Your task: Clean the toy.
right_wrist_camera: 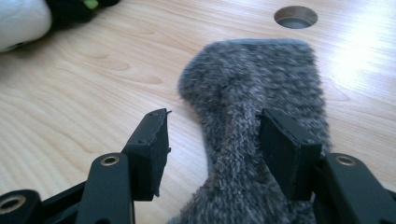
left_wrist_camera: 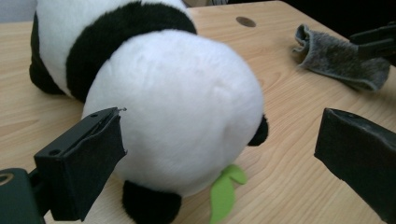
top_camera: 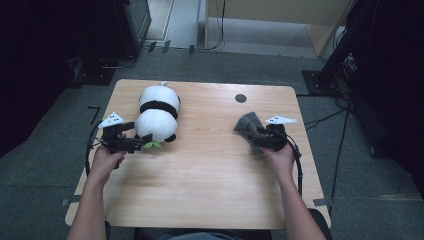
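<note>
Left tool [left_wrist_camera: 219, 154] is spread wide around the plush panda's [left_wrist_camera: 173, 107] white rump, pads off the fur, likely sized to the toy's bulk. Panda lies on the table [top_camera: 210, 170], left-centre. Right tool [right_wrist_camera: 212, 140] is half spread over the grey cloth [right_wrist_camera: 261, 93], one pad against a raised fold, other clear; no firm pinch. The high view gives the layout: toy and cloth well apart; the gripper views show the pad gaps.

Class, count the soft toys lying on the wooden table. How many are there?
1. The plush panda lies on the table's left half, beside the left gripper. The grey cloth isn't a toy.
</note>
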{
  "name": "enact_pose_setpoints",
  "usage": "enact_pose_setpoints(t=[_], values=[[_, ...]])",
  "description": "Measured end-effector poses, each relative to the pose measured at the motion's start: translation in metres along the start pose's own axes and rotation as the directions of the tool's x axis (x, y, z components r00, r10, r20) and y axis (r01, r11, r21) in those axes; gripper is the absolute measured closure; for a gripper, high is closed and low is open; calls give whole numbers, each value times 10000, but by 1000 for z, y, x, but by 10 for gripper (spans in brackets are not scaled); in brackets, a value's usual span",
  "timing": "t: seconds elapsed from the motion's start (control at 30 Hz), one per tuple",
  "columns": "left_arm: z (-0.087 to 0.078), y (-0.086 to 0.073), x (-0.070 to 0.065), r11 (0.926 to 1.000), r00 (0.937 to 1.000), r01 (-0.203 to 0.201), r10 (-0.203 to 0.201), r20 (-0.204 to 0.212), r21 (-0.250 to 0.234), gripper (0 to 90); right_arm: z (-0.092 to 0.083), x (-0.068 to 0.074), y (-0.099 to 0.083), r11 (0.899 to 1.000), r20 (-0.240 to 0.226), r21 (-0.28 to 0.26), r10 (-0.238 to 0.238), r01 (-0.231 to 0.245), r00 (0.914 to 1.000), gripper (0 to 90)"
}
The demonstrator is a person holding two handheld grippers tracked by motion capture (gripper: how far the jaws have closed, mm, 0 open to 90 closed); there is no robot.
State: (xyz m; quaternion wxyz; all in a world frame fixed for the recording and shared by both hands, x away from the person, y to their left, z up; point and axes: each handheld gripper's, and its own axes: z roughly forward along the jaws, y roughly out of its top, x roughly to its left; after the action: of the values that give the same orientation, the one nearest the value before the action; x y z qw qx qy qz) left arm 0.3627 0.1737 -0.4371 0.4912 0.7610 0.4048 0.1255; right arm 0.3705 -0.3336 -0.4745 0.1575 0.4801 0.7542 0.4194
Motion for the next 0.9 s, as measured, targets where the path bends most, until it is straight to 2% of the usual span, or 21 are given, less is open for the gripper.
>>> enact_pose_setpoints(t=[0.33,0.47,0.63,0.73,0.8,0.9], values=[[-2,10,-21,9998,9976,-202,204,657,-41,8,-12,19,4,9985,-91,-82,-547,546,9985,406],[4,12,-32,9987,9946,-498,485,914,129,8,-17,25,7,9966,-53,-263,-776,774,9970,401],[12,14,-45,9983,9890,-540,507,1391,206,8,-21,33,8,9952,-262,-416,-900,889,9956,400],[17,15,-52,9987,9814,-460,409,1876,225,8,-26,39,9,9927,-354,-604,-1070,1047,9936,401],[20,16,-57,9975,9804,-637,571,1884,291,8,-29,43,9,9917,-467,-682,-1125,1091,9926,401],[25,15,-63,9973,9780,-639,555,2009,352,8,-30,48,8,9910,-660,-659,-1207,1163,9905,401]])
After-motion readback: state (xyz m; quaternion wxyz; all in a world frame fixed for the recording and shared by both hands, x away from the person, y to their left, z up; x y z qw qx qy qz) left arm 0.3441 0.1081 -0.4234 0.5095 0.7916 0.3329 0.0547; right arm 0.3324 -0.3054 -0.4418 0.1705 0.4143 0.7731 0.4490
